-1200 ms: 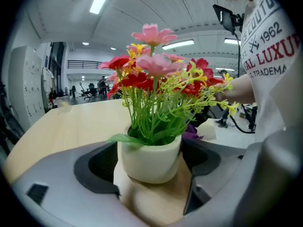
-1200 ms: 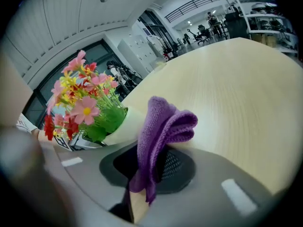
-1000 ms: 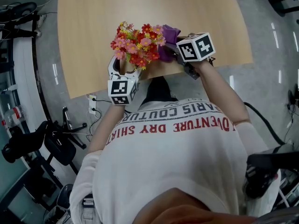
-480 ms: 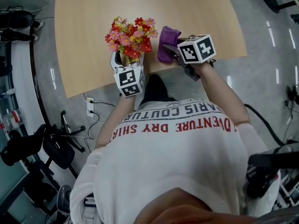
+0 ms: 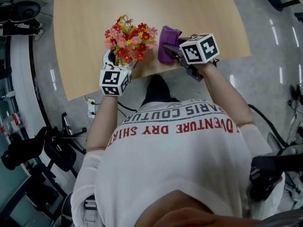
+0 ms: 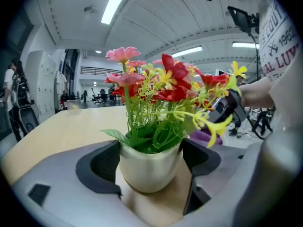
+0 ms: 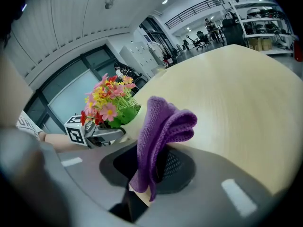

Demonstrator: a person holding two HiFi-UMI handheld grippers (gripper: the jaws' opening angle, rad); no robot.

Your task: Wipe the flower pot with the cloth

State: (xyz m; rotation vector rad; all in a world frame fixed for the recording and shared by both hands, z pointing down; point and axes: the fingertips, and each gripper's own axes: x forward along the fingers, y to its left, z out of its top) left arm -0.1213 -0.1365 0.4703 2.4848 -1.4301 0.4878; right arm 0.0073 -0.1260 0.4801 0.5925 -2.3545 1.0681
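left gripper (image 5: 113, 65): clamped on flower pot (image 6: 149, 169) | right gripper (image 7: 151, 174): pinching cloth (image 5: 168, 44), just beside pot, apparently not touching | progress: both held, wiping left to do

We see a cream-white flower pot (image 6: 147, 169) between the black pads (image 6: 102, 164) of the grey left gripper (image 6: 150, 174). Its flowers (image 6: 168, 79) are red, pink and yellow, above green leaves (image 6: 156, 138). The grey right gripper (image 7: 149, 167) also has black pads, and the cloth (image 7: 158, 122) in it is purple. The left cube (image 5: 112, 82) and the right cube (image 5: 199, 48) are white with black square markers. Under both tools the table (image 5: 94, 13) has a light wood colour. Behind them the shirt (image 5: 175, 174) is white with red lettering (image 5: 189, 126).
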